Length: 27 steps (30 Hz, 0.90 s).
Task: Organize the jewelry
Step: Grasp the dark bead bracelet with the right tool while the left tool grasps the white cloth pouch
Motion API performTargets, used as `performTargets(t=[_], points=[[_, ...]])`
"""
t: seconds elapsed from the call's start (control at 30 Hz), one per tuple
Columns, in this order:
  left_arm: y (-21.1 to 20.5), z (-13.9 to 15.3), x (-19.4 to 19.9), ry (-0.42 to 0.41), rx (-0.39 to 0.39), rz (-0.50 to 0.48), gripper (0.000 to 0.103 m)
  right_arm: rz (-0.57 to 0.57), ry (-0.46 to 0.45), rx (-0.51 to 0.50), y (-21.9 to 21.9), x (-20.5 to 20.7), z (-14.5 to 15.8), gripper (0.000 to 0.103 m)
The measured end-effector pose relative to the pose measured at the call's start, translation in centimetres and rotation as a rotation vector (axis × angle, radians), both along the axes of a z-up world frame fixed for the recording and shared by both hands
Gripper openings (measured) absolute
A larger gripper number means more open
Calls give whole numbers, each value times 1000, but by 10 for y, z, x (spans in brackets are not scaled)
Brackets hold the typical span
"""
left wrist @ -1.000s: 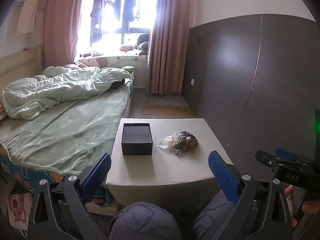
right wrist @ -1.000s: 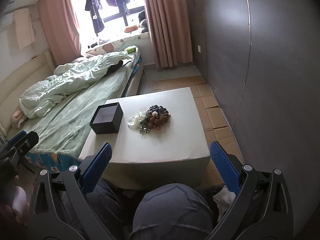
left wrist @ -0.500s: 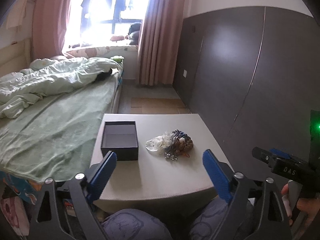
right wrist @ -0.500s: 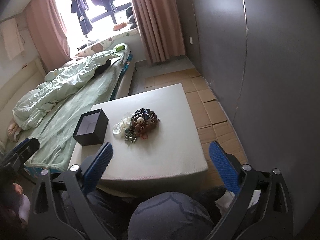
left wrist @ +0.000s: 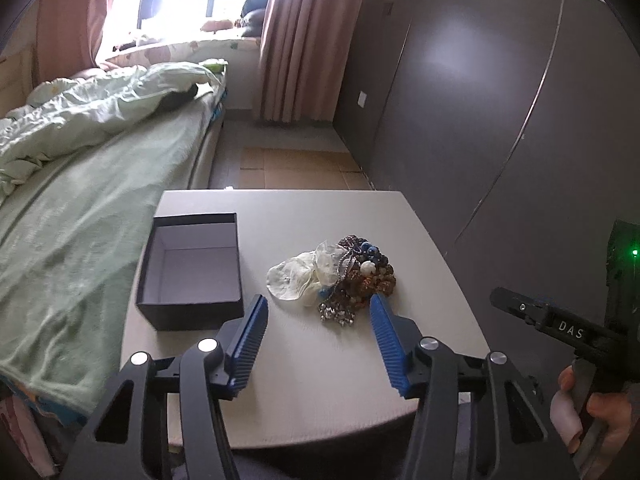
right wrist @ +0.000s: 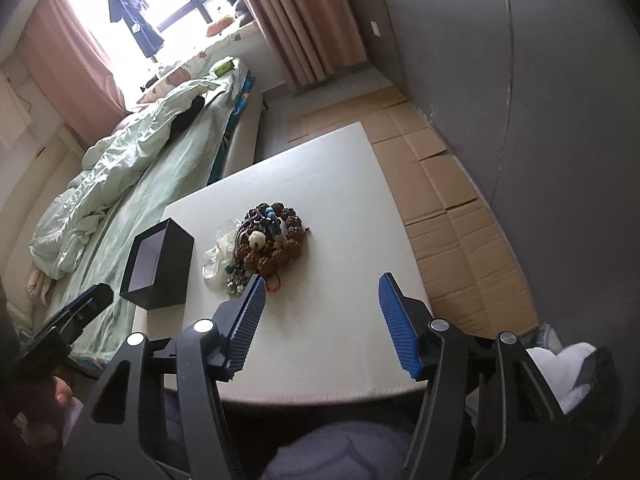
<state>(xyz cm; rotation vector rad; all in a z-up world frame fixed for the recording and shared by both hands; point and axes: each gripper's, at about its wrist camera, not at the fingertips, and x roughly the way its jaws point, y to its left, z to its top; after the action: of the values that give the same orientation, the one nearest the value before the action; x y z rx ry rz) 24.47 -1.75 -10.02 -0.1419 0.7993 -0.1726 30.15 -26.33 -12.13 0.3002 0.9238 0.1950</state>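
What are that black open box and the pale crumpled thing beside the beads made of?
Black open box: likely matte cardboard, with thin straight walls and a paler lining. Pale crumpled pouch: seemingly sheer, see-through fabric or plastic, softly wrinkled. Heap of brown and blue beads: glossy, perhaps wood or stone.

A bedroom in a home. The bed, covered in a pale green sheet with a rumpled duvet at its far end, lies just beside the low white worktop. Beyond the bed a bright window has clothes hanging in it and pink curtains on both sides. Flattened cardboard covers the floor between worktop and dark wall panels.
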Motion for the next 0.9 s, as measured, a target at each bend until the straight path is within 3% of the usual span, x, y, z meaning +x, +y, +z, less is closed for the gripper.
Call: performTargets(t=[0.47, 0.57, 0.63, 0.83, 0.9], points=[[-10, -42, 89, 96, -29, -64, 42, 17, 51, 66, 6, 63, -26, 58], [-16, -54, 109, 119, -27, -76, 42, 29, 53, 81, 9, 75, -32, 54], [-19, -62, 120, 136, -24, -86, 42, 45, 55, 91, 12, 82, -37, 46], [-25, -89, 147, 195, -26, -93, 38, 92, 82, 152, 20, 94, -55, 42], [-25, -96, 151, 216, -41, -101, 32, 114, 98, 179, 23, 98, -59, 41]])
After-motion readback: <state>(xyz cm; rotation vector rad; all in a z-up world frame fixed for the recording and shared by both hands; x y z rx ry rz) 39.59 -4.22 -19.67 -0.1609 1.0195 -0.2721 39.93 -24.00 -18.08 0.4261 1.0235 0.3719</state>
